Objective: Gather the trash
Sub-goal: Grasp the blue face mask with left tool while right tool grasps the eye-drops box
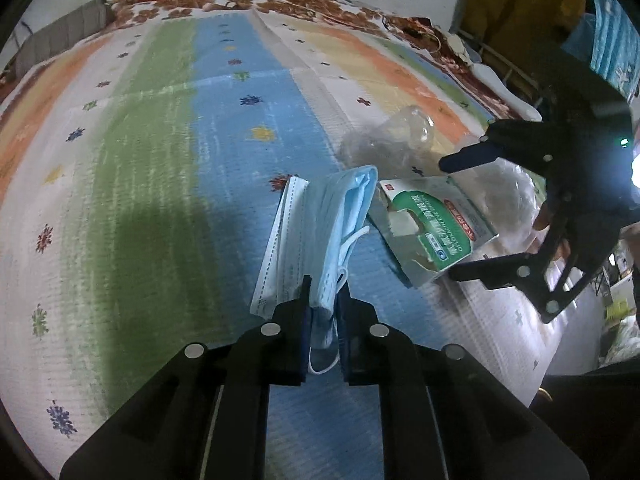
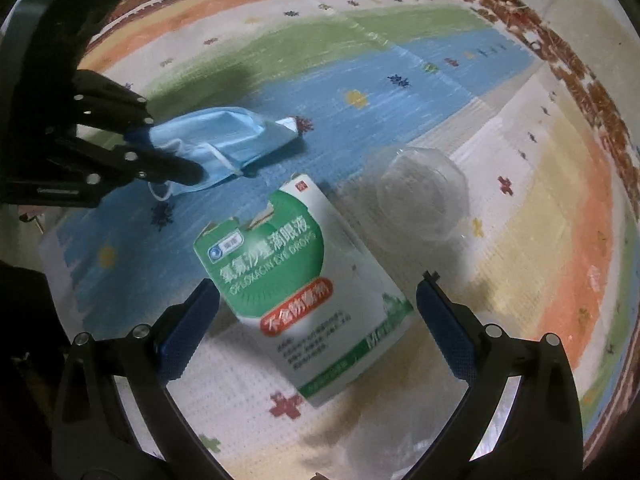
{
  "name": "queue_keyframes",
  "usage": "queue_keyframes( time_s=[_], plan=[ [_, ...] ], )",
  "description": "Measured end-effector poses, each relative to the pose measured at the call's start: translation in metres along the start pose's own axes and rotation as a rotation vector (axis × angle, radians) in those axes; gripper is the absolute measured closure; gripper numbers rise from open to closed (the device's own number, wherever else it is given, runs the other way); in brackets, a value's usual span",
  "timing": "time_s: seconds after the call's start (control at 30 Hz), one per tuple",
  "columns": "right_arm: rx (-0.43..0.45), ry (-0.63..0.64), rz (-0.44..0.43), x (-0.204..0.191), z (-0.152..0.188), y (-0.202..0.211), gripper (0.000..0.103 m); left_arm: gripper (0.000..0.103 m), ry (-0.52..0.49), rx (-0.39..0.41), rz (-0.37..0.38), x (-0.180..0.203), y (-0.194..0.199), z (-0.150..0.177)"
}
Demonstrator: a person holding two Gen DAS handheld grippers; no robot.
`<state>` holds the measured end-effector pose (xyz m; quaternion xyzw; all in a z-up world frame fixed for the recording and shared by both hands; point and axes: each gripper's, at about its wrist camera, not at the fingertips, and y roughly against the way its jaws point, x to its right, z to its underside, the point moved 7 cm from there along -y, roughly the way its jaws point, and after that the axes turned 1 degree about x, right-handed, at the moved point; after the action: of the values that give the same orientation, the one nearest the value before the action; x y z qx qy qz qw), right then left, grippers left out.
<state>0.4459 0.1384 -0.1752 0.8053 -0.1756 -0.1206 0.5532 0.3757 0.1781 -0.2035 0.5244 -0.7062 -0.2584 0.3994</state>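
- Trash lies on a striped woven mat [image 1: 160, 160]: a blue face mask [image 1: 328, 232], a green-and-white eye-drops carton [image 2: 304, 292] and a crumpled clear plastic bottle [image 2: 424, 196].
- Left claw [image 1: 322, 292] is nearly closed, its two fingers pinching the pleated, soft mask near one end; a white ear loop hangs beside the fingers.
- Right claw [image 2: 318, 312] is spread wide and holds nothing; the carton lies flat between its blue-padded fingers [image 2: 188, 328], not visibly touching either.
- Carton is a flattened, glossy cardboard box with a torn top flap, just beside the mask.
- Bottle is thin, see-through and dented, just beyond the carton.
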Motion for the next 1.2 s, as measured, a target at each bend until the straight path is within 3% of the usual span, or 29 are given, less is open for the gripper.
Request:
queue_keyframes(
  time_s=[0.1, 0.33, 0.47, 0.67, 0.77, 0.87, 0.93, 1.1, 1.2],
  plan=[
    [-0.026, 0.003, 0.012, 0.002, 0.004, -0.009, 0.009, 0.093, 0.016, 0.006, 0.001, -0.004, 0.003, 0.000],
    [0.017, 0.015, 0.055, -0.016, 0.008, -0.003, 0.015, 0.096, 0.009, 0.009, 0.001, -0.001, 0.006, -0.002],
    [0.033, -0.036, -0.001, -0.024, 0.007, 0.002, 0.025, 0.098, 0.022, 0.004, 0.010, -0.001, 0.006, -0.005],
    [0.041, -0.155, -0.068, -0.015, 0.007, -0.003, 0.025, 0.098, 0.059, 0.009, 0.006, -0.007, 0.009, -0.011],
    [0.054, -0.167, -0.056, -0.012, 0.006, -0.007, 0.019, 0.098, 0.068, 0.016, 0.008, -0.008, 0.011, -0.011],
    [0.071, -0.174, -0.081, -0.017, 0.003, -0.007, 0.029, 0.098, 0.073, 0.022, 0.008, -0.008, 0.014, -0.012],
    [0.079, -0.183, -0.099, -0.019, 0.001, -0.003, 0.030, 0.098, 0.073, 0.020, 0.002, -0.008, 0.015, -0.013],
    [0.093, -0.250, -0.078, -0.020, 0.004, 0.001, 0.031, 0.098, 0.067, 0.012, -0.051, -0.010, 0.019, -0.016],
    [0.079, -0.281, -0.070, -0.022, 0.010, -0.001, 0.032, 0.099, 0.081, 0.066, -0.144, -0.013, 0.030, -0.024]
  ],
)
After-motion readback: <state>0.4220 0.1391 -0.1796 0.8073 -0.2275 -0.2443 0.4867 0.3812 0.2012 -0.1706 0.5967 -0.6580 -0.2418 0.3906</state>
